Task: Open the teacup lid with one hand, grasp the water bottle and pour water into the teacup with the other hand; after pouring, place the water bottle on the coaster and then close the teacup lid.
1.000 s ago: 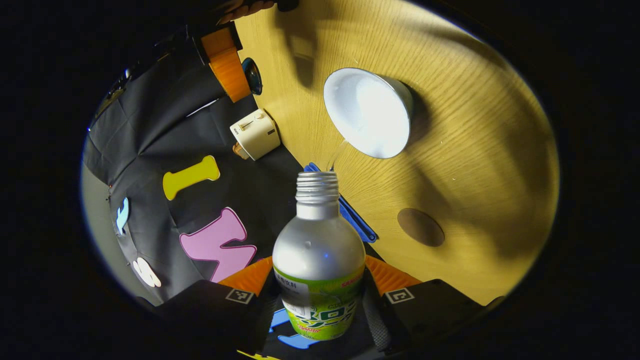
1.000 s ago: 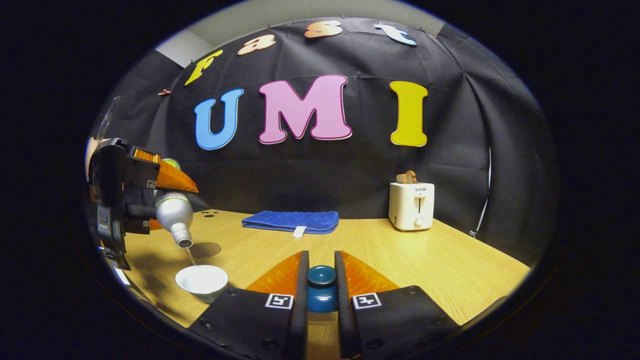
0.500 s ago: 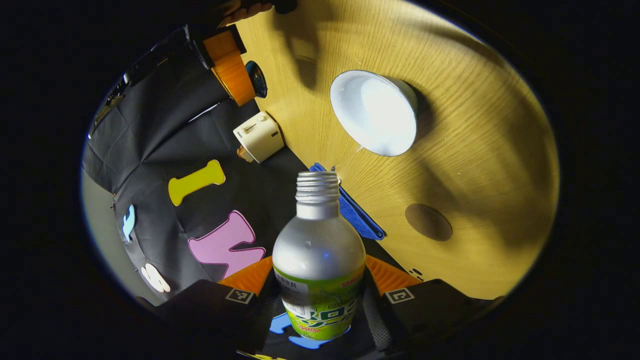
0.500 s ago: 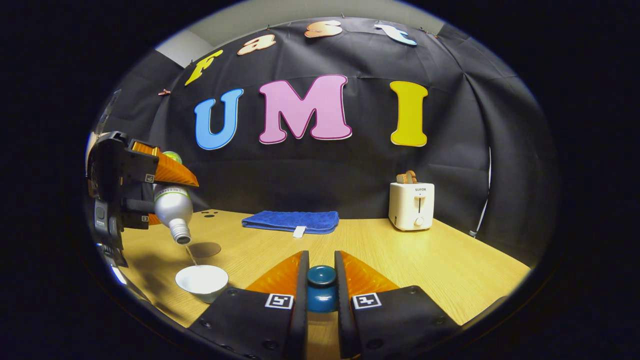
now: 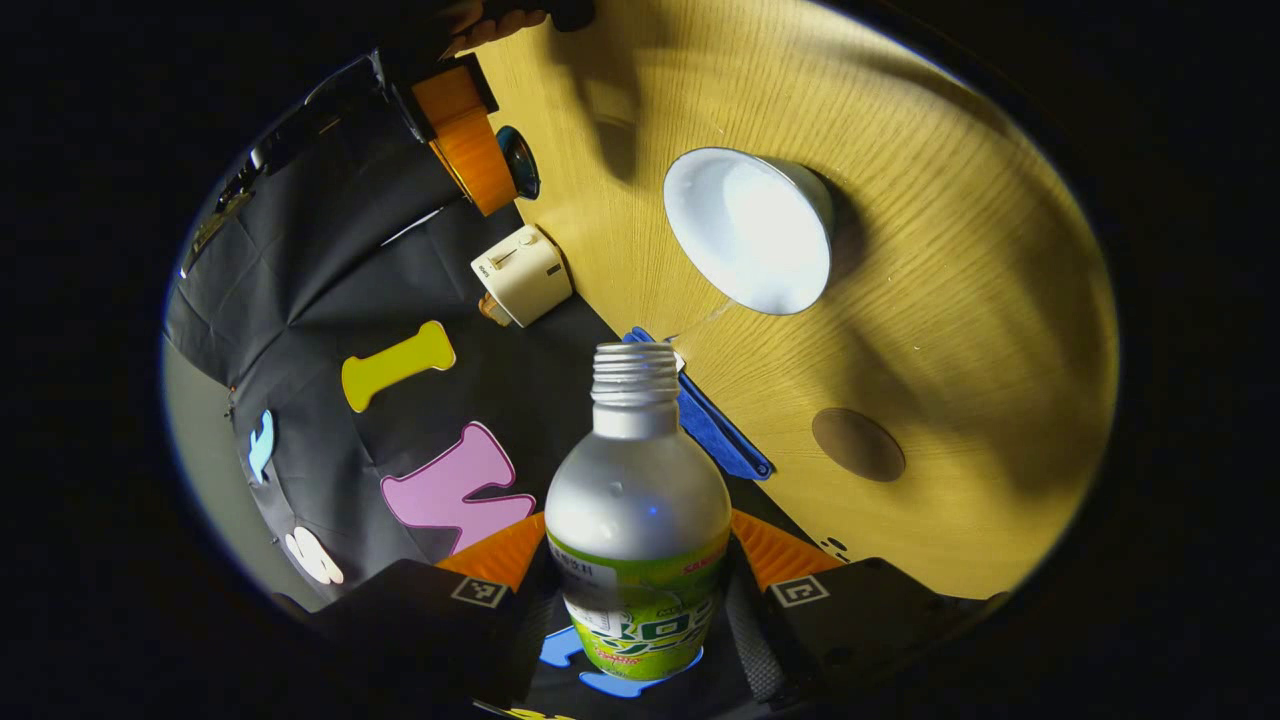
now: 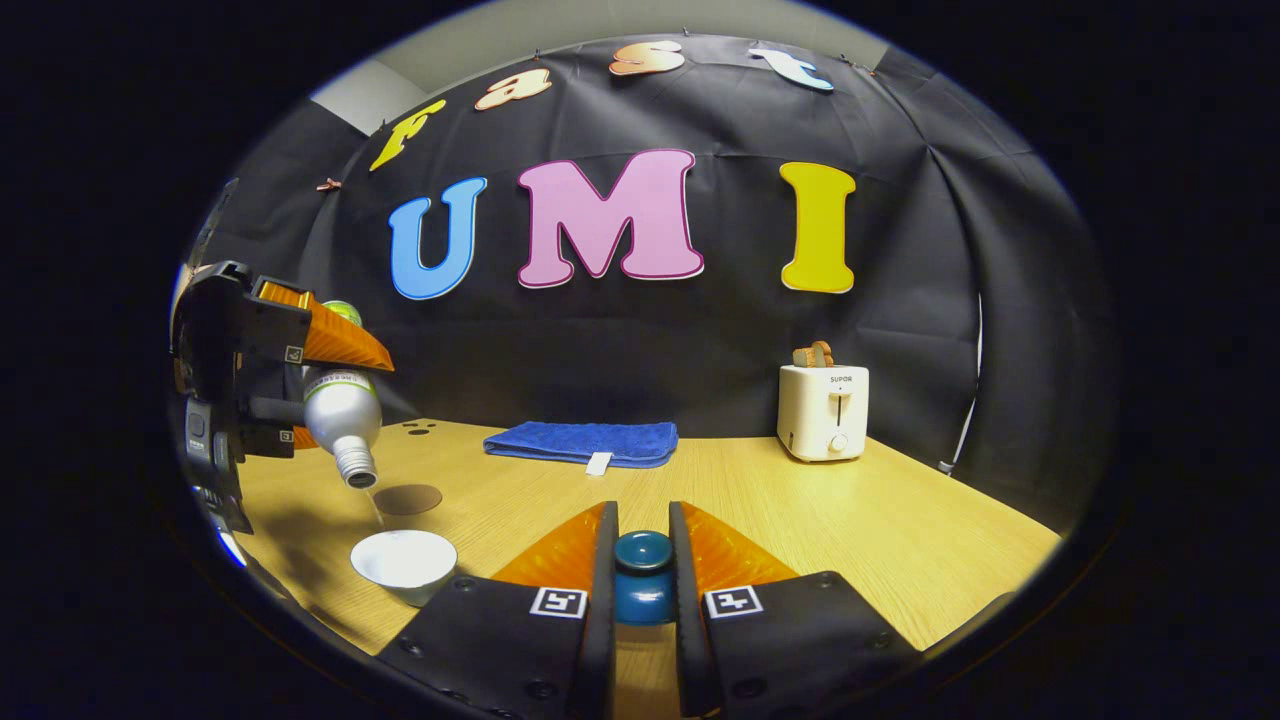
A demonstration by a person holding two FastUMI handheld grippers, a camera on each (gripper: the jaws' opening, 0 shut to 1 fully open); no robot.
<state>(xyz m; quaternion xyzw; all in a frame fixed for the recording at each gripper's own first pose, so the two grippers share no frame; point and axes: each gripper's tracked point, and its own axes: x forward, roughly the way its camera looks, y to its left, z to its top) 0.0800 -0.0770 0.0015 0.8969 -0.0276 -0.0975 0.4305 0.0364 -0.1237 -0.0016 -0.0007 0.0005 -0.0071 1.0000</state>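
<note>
Gripping the water bottle (image 5: 637,525) around its labelled body, the left claw (image 5: 640,590) has both fingers pressed on it at the bottom centre of the left gripper view, the open threaded neck pointing up the frame. In the right gripper view that bottle (image 6: 342,420) hangs tilted at the left edge, mouth angled down above the white teacup (image 6: 405,563), with a thin thread of water just visible between mouth and cup.

The teacup (image 5: 750,230) sits open on the wooden bench (image 5: 950,300) in the upper middle of the left gripper view. Lower right of it lies the round brown coaster (image 5: 858,444), apart from the cup and bare. In the right gripper view the coaster (image 6: 407,499) lies just behind the cup.

The right claw (image 6: 642,570) is clamped on the dark blue knob of the teacup lid (image 6: 642,575) at the bottom centre of its own view, held above the bench to the right of the cup. In the left gripper view the same claw (image 5: 470,140) and lid (image 5: 520,160) appear at the upper left.

A folded blue towel (image 6: 582,441) lies along the bench's far edge, and a white toaster (image 6: 823,410) stands at the right rear; both are well apart from cup and coaster.
</note>
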